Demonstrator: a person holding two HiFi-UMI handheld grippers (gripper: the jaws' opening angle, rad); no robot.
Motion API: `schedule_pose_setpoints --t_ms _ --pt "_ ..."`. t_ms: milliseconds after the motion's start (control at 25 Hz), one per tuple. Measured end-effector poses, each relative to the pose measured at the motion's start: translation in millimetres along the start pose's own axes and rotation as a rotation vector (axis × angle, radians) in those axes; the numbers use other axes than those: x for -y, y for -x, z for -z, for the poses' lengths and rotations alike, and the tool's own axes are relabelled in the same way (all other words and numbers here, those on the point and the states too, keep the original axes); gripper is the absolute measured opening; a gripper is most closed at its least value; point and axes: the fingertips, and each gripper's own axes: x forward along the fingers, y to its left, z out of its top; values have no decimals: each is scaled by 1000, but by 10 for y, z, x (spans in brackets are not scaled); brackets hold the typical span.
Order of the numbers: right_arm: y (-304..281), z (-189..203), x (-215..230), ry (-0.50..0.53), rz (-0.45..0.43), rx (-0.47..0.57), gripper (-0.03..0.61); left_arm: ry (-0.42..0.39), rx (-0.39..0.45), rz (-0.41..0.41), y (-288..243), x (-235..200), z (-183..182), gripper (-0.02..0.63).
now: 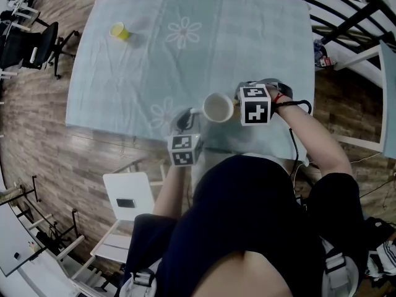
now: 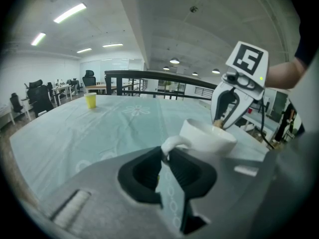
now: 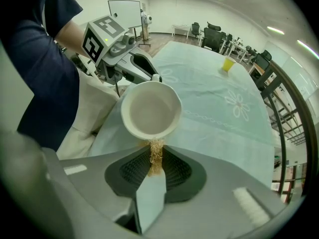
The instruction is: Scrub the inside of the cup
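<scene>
A white cup is held over the near part of the table, its mouth tilted toward the right gripper view. My left gripper is shut on the cup's handle. In the right gripper view the cup looks empty inside. My right gripper is shut on a tan fibrous scrubber whose tip touches the cup's near rim. From the head view, the right gripper sits just right of the cup and the left gripper just left of it.
A pale green flowered cloth covers the table. A small yellow cup stands far off at the back left. A white chair is below the table's near edge, and a dark railing runs at the right.
</scene>
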Motion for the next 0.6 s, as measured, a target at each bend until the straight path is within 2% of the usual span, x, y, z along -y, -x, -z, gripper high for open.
schedule_pose_setpoints --t_ms 600 --pt "-23 -135 348 -7 35 3 72 -14 -1 -2 -1 5 -26 47"
